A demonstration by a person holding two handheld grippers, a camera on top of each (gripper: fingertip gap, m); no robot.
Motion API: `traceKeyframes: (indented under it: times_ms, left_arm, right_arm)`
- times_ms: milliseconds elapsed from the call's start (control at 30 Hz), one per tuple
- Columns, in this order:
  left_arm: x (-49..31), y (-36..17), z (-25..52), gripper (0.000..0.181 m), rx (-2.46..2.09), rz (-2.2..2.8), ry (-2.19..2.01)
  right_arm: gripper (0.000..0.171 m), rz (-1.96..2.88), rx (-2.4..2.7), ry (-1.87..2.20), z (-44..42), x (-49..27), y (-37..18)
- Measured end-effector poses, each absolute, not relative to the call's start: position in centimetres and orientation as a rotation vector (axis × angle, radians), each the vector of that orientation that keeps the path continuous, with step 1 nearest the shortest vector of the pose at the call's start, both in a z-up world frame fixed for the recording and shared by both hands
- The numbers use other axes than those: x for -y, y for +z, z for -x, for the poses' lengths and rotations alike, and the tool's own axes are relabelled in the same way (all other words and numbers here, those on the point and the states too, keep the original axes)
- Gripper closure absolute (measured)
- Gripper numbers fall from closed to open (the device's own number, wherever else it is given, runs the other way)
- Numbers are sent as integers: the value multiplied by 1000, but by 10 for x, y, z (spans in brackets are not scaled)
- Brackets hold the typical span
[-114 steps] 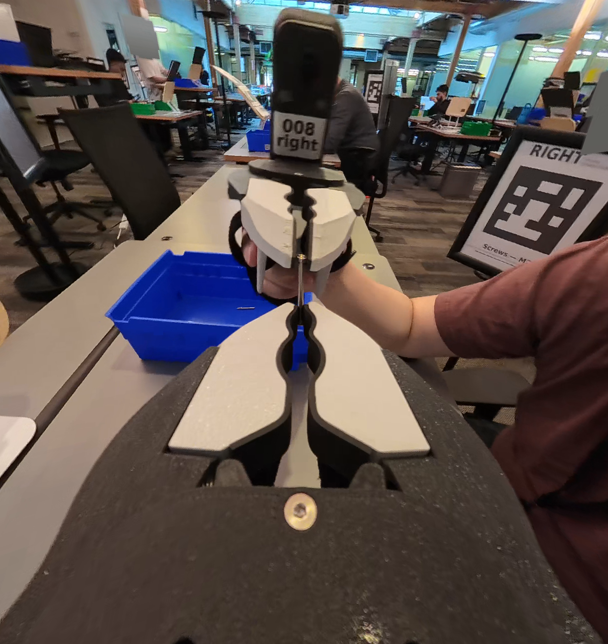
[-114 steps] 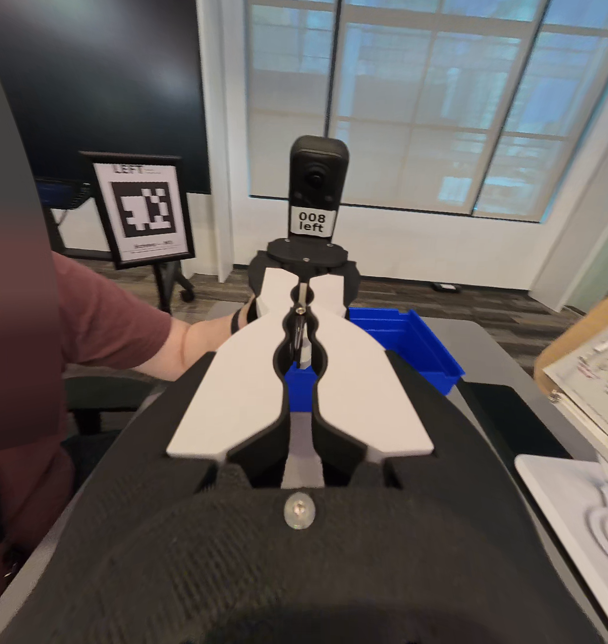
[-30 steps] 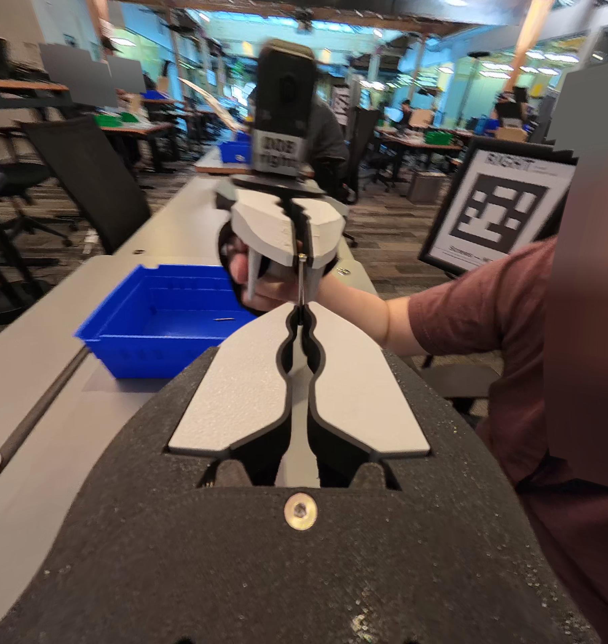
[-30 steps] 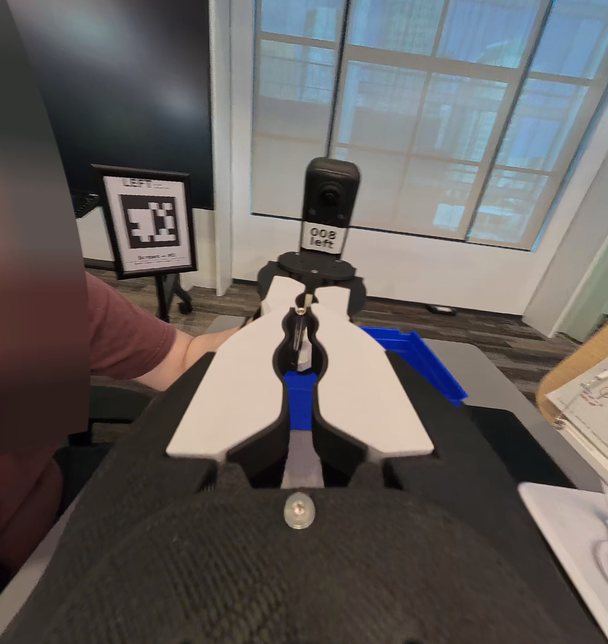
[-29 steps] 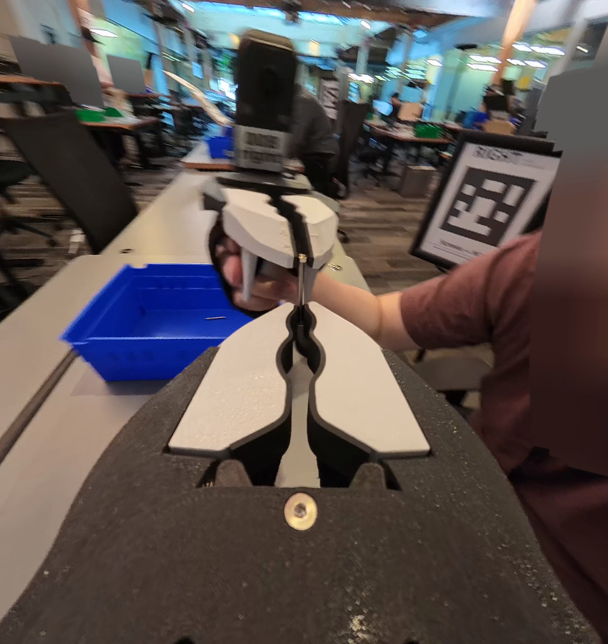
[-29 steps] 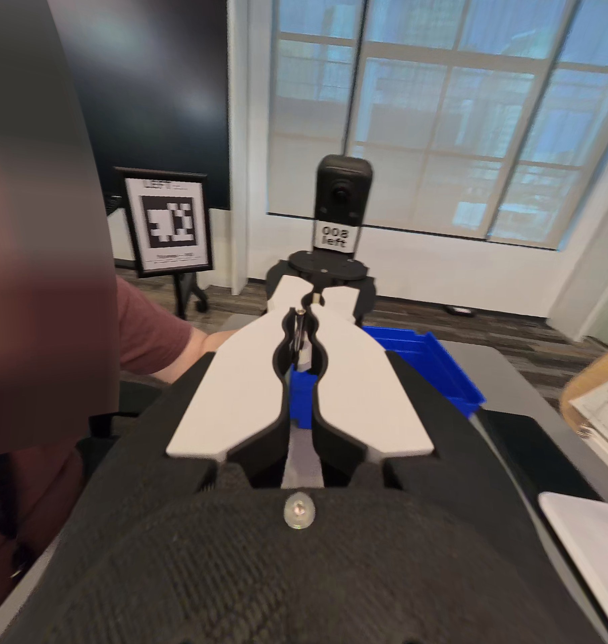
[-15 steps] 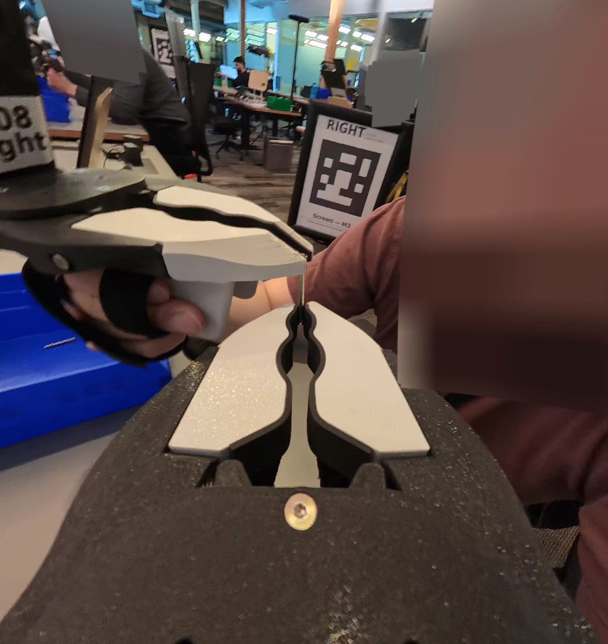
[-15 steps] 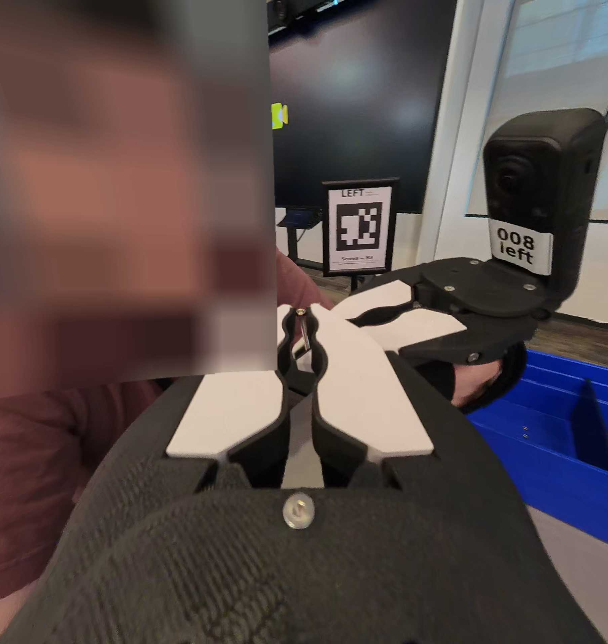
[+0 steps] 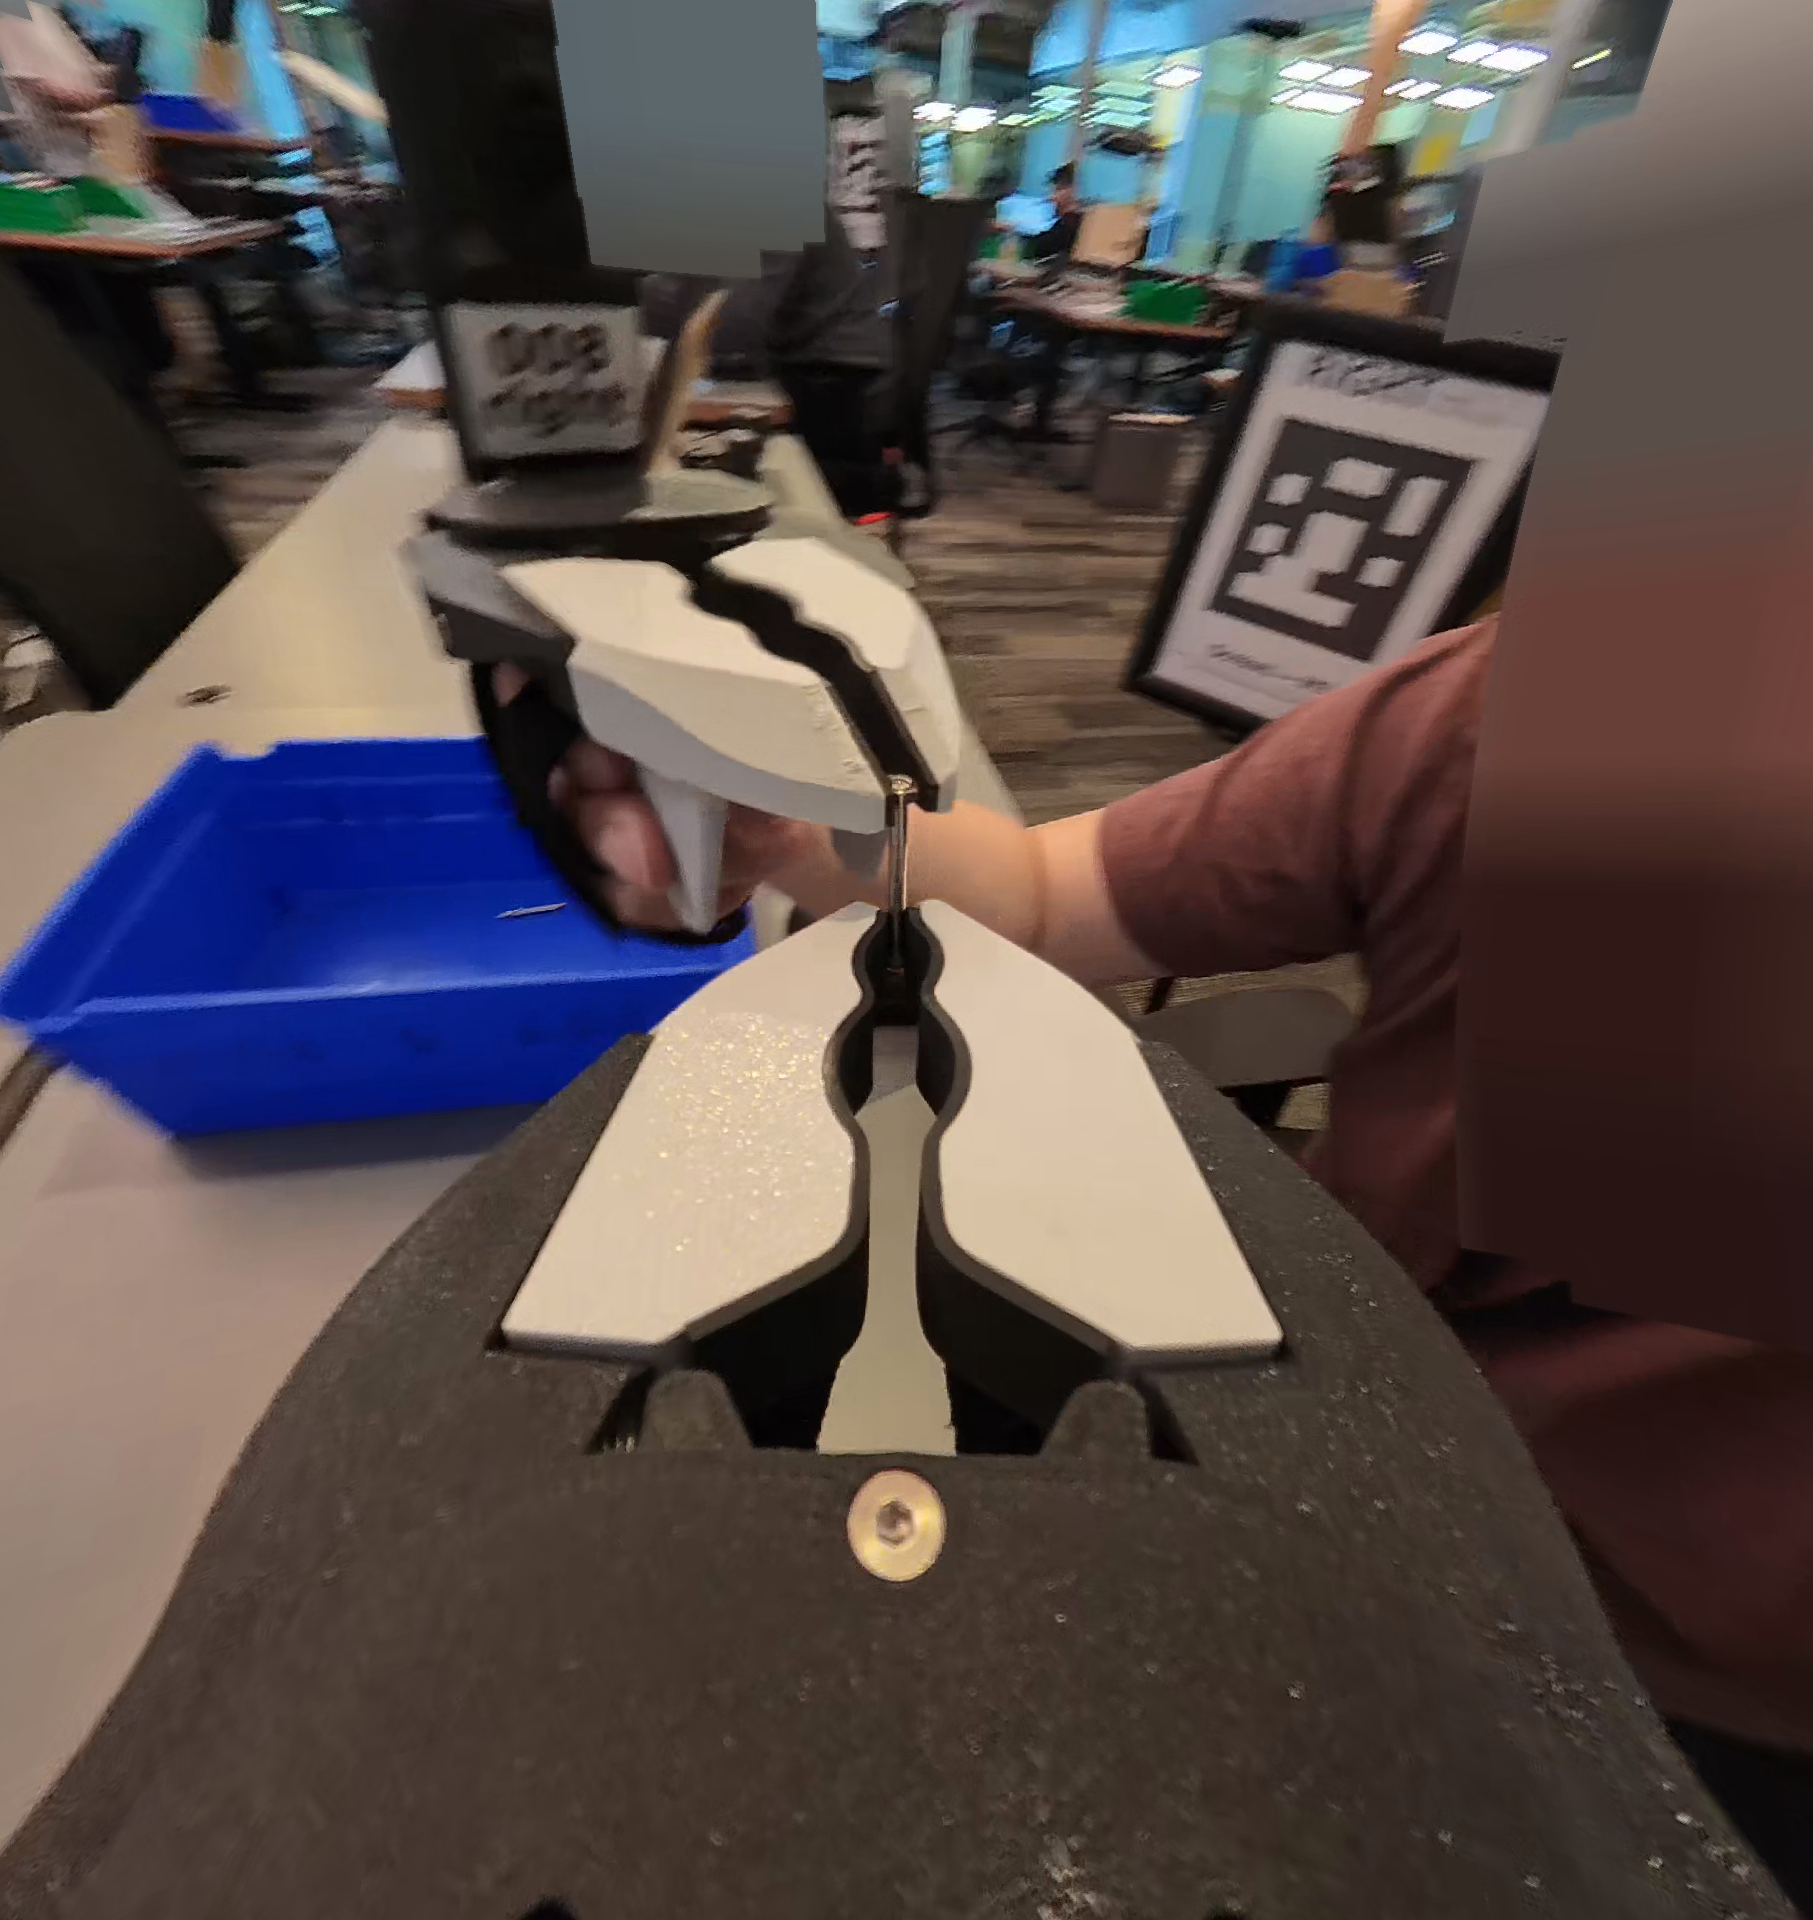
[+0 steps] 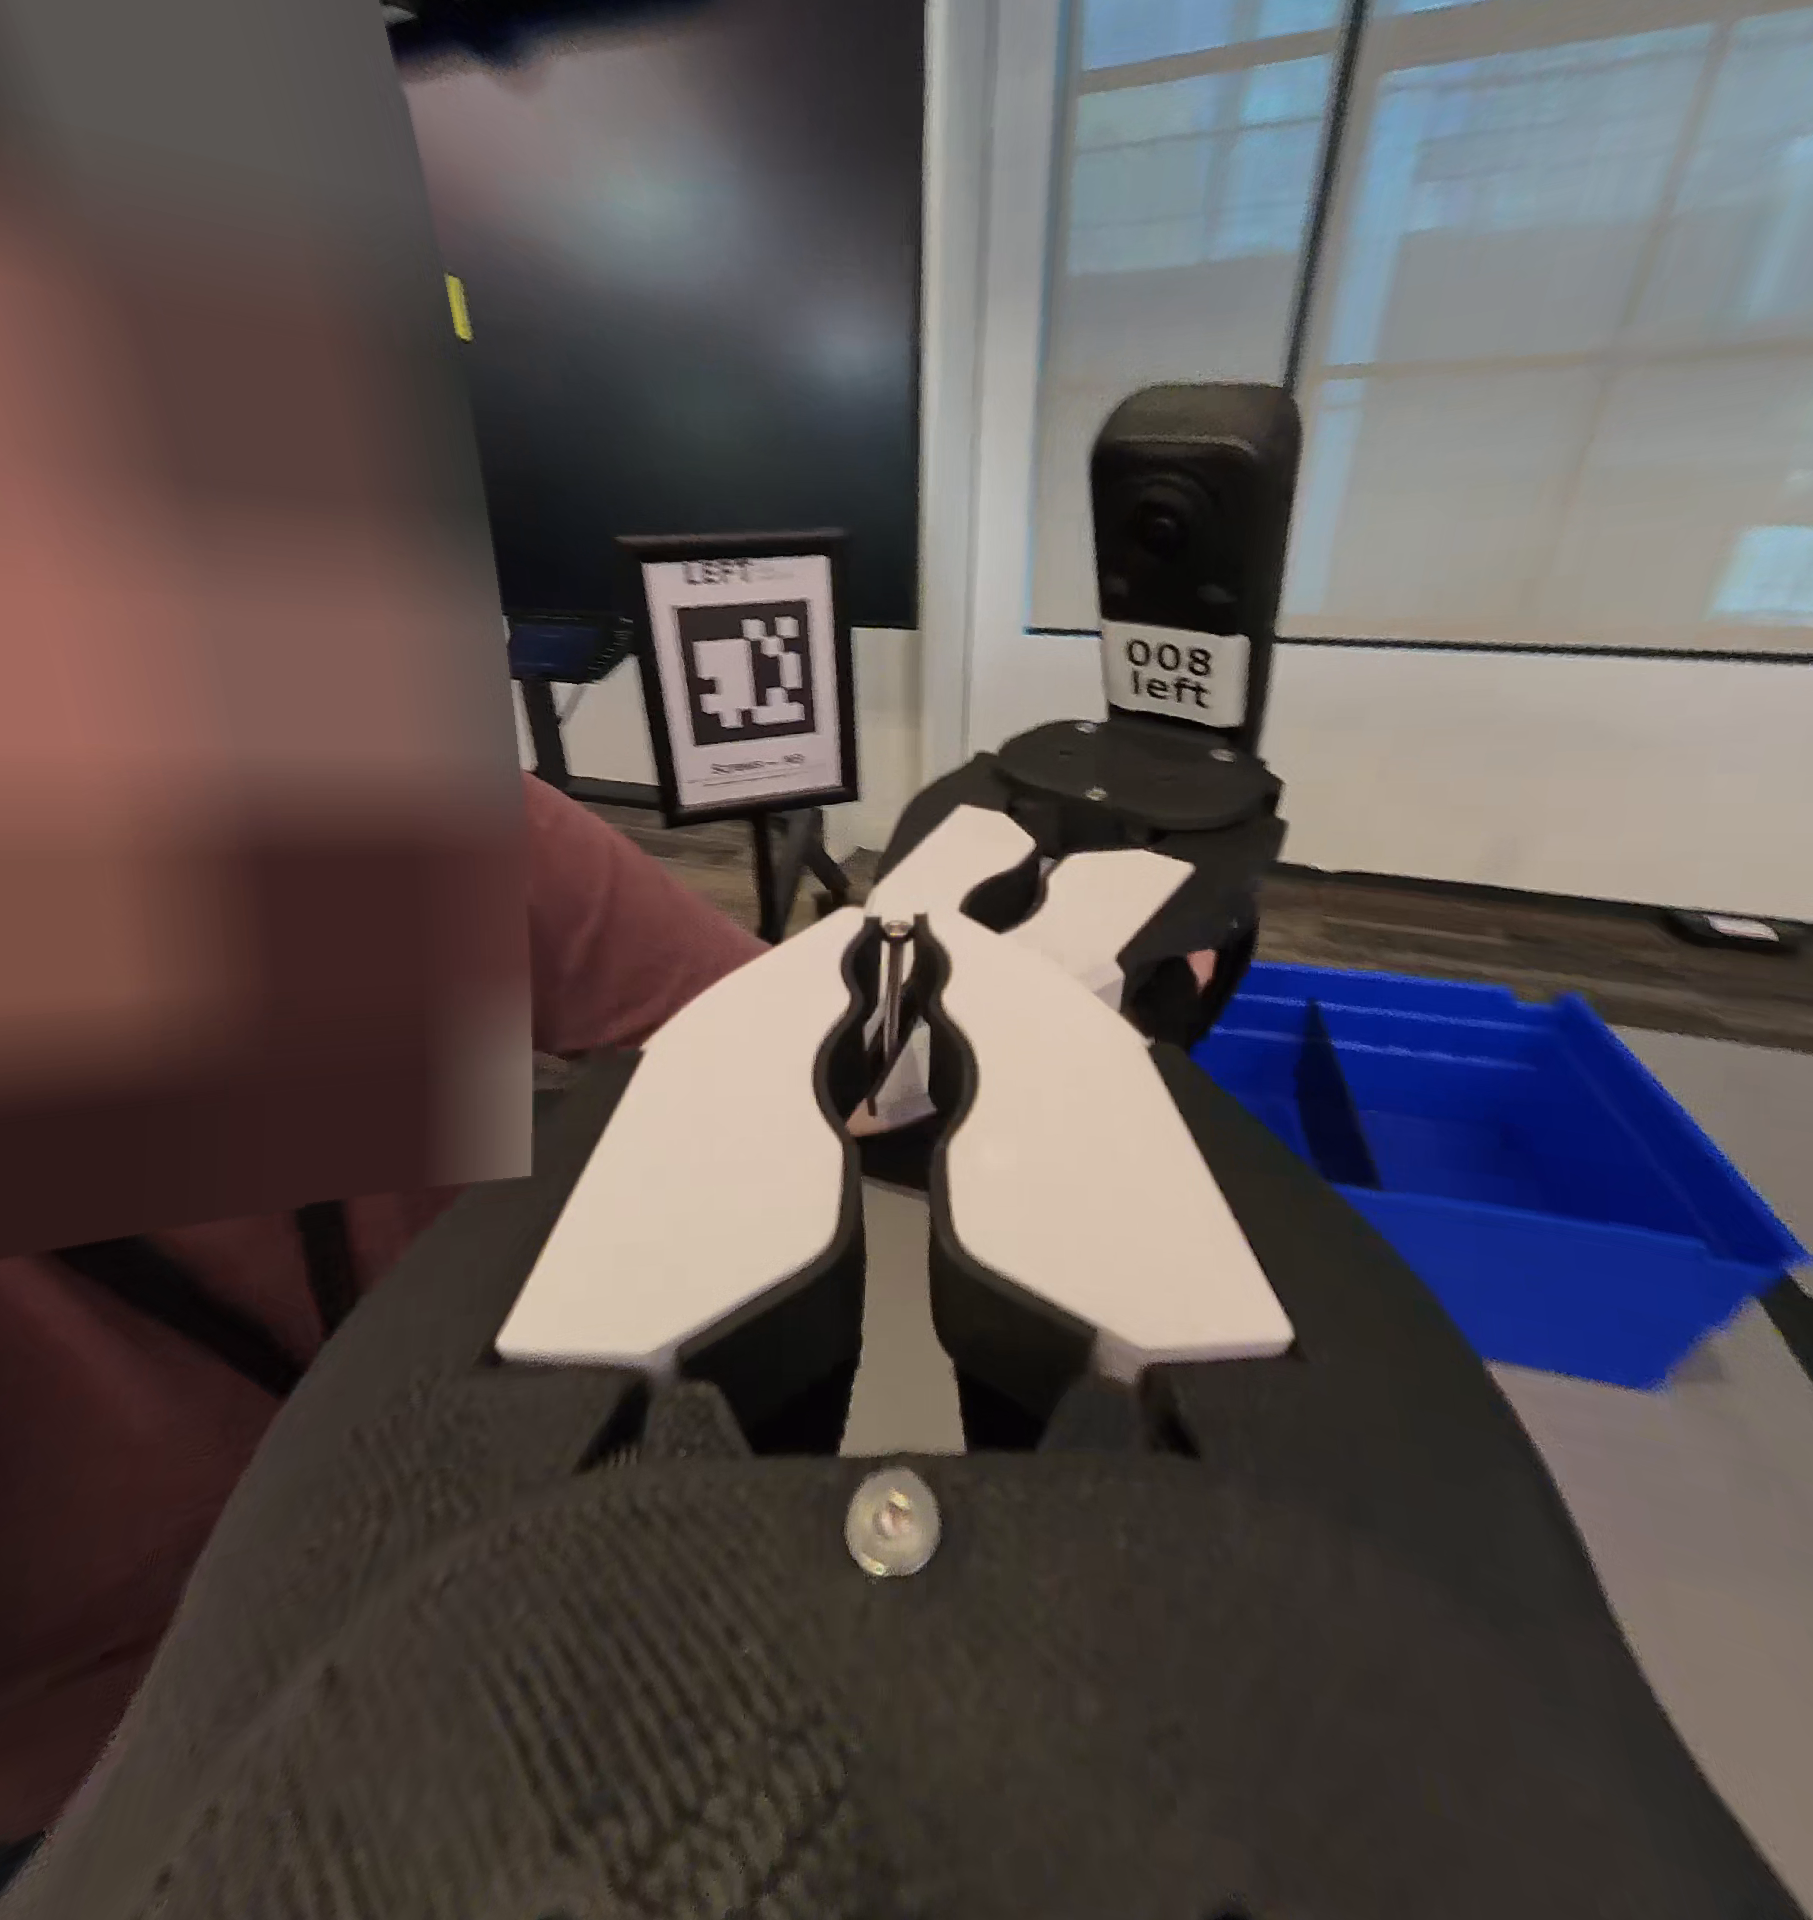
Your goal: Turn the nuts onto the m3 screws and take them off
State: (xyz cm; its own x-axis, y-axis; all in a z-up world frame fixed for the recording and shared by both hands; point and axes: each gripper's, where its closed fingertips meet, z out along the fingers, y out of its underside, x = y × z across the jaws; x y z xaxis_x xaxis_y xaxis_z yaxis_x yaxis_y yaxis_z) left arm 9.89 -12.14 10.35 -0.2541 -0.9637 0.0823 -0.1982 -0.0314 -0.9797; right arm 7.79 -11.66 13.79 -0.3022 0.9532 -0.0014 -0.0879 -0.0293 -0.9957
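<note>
Beside the blue bin on the tabletop, the right gripper pinches the m3 screw by its head, upright, so the left gripper, closed around its lower end, can likely work a nut too small to see.

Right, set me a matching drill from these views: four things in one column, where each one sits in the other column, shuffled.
Things:
1. long screw
2. blue bin
3. loose screw
4. framed marker sign

Places:
A. lying on the bin's floor
B. standing beyond the person's arm
C. pinched between the tips of the left tool and the right tool
D. resting on the grey table

Pairs: 1-C, 2-D, 3-A, 4-B
</note>
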Motion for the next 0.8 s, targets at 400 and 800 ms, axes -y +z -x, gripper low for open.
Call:
traceKeyframes:
  times_ms: [400,800]
  left_arm:
    - [53,99,-89,179,-1191,1508,-1062]
    - [66,116,-86,179,-1195,1403,-1160]
  right_arm:
    - [165,1330,1010,1001,-72,46,132]
    - [142,1152,1009,1079,-78,58,151]
